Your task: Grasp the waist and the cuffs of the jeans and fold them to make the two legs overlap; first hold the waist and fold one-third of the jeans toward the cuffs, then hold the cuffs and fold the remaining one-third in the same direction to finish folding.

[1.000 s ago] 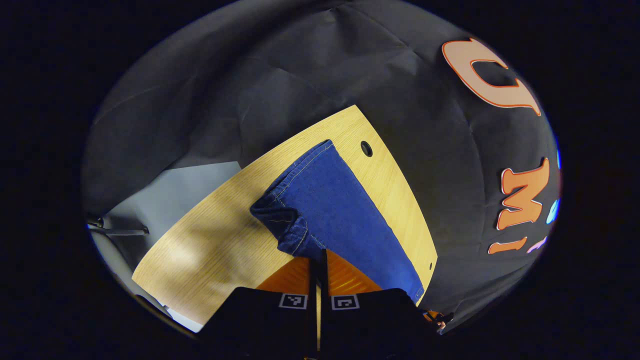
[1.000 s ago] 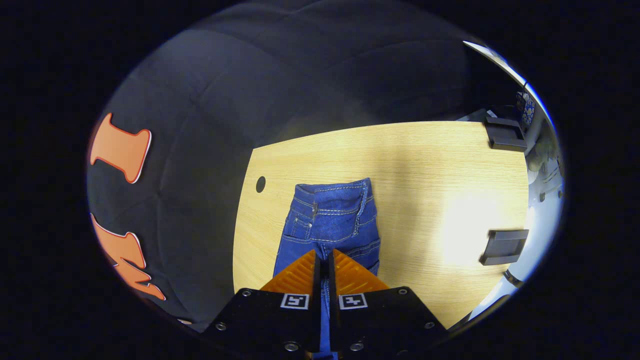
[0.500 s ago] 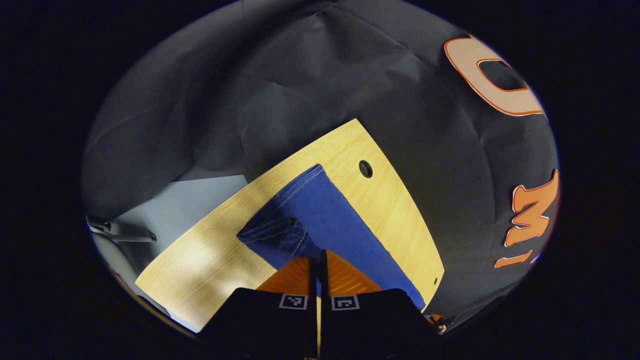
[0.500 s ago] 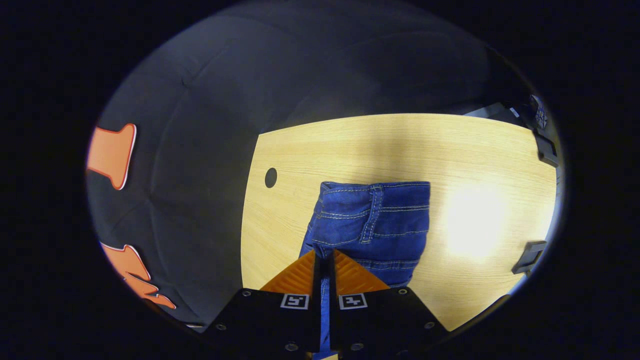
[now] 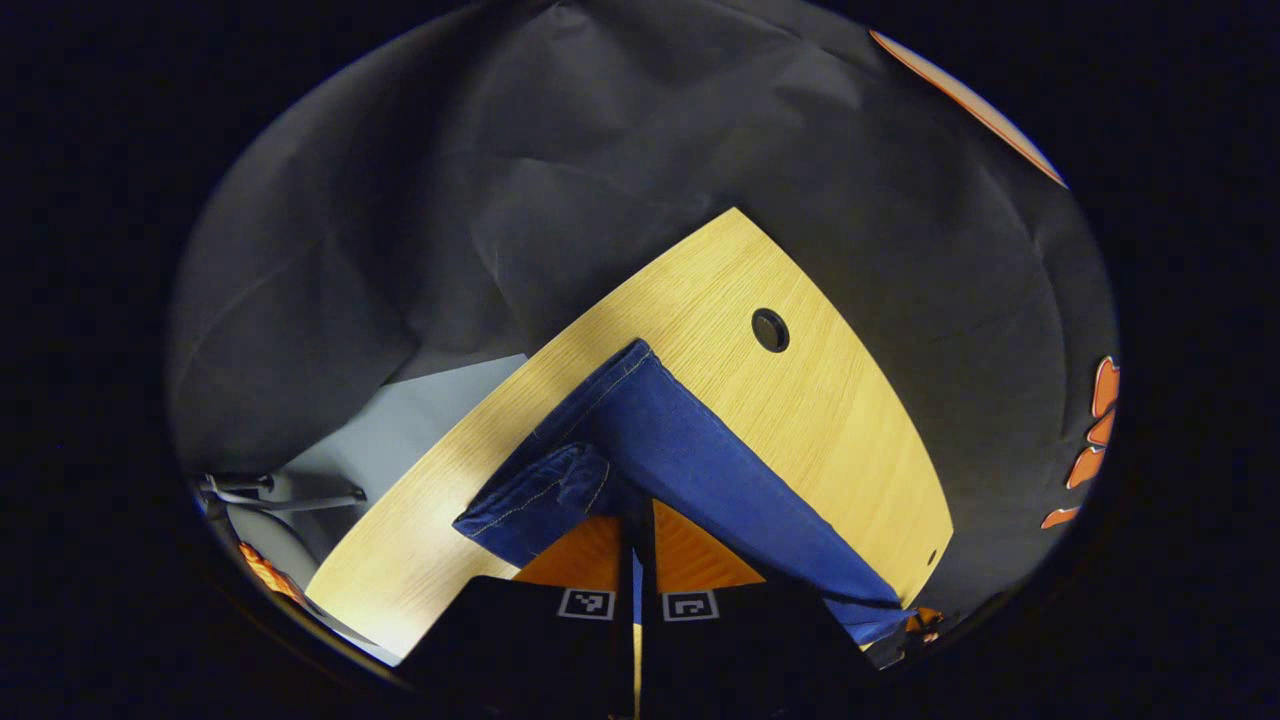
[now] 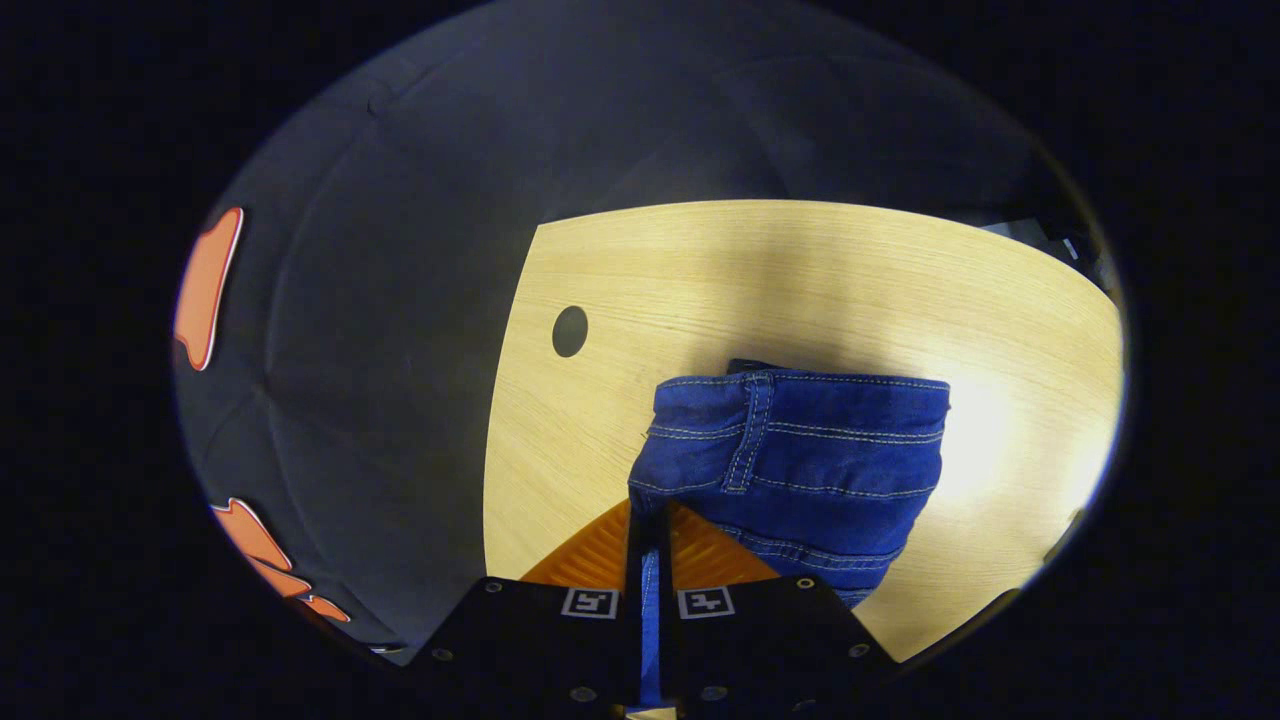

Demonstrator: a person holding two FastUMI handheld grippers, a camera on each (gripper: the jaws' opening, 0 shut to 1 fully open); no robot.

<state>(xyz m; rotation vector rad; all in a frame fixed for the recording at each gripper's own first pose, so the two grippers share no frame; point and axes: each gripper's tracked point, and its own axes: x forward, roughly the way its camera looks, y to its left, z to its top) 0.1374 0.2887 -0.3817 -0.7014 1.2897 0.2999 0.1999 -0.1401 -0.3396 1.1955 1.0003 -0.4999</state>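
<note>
Both tongs, left [image 5: 636, 515] and right [image 6: 652, 520], pinch stitched blue denim jeans [image 6: 800, 450] over the wood-grain table [image 6: 800, 290].

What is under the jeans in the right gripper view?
The wooden table lies under the jeans. Both of the right gripper fingers press on denim. Any lower denim layers and the table beneath them are covered.

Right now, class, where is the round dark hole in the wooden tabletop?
In the right gripper view the hole sits near the tabletop's left edge, left of the blue jeans.
</note>
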